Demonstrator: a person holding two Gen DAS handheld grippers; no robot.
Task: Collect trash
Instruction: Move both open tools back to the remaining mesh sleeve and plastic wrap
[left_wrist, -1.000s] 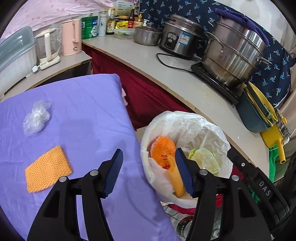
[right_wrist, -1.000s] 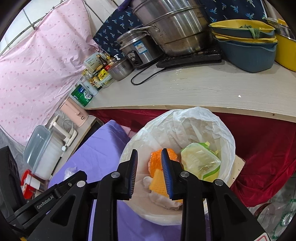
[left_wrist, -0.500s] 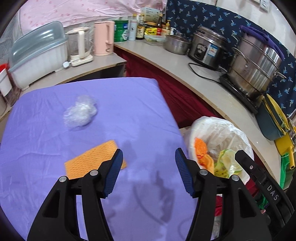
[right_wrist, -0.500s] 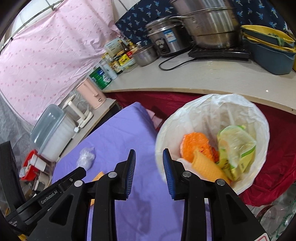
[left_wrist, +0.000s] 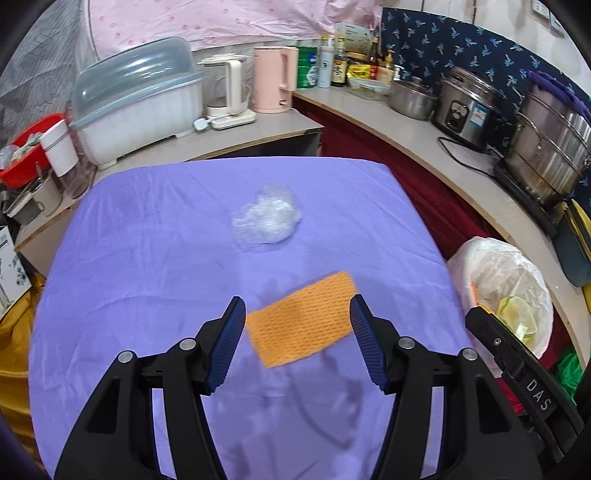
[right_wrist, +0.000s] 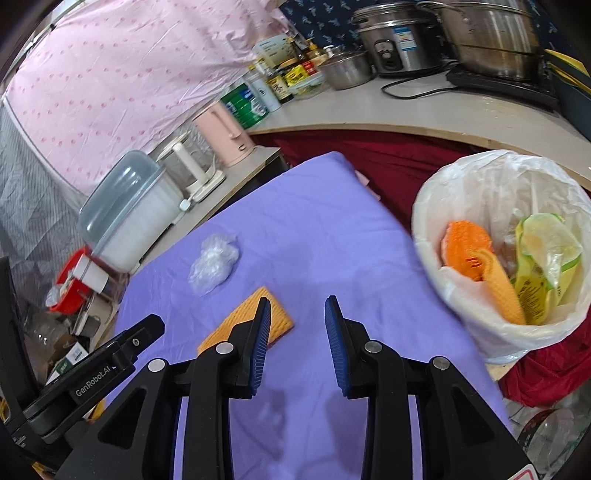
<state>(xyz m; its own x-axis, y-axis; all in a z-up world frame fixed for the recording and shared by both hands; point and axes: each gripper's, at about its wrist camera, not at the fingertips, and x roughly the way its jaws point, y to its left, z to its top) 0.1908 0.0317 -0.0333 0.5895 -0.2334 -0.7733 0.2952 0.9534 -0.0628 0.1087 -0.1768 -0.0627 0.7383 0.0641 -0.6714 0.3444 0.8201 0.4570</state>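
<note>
Left wrist view: both tongs hang over the purple bench with nothing in them.

The left tongs (left_wrist: 297, 339) are spread wide, and the flat orange cloth (left_wrist: 301, 317) lies on the purple bench (left_wrist: 147, 258) just under them. The right tongs (right_wrist: 297, 339) are spread too, but less, above bare purple next to that cloth. Farther back sits a ball of clear plastic wrap (left_wrist: 266, 215). Beside the bench stands the white trash bag (right_wrist: 495, 332), with orange and green scraps inside.

I'm working in a home kitchen. I see a rice cooker (left_wrist: 466, 110), steamer pot (left_wrist: 553, 155), kettle (left_wrist: 276, 84) and sauce bottles (left_wrist: 373, 64) along the counter (left_wrist: 424, 146).
</note>
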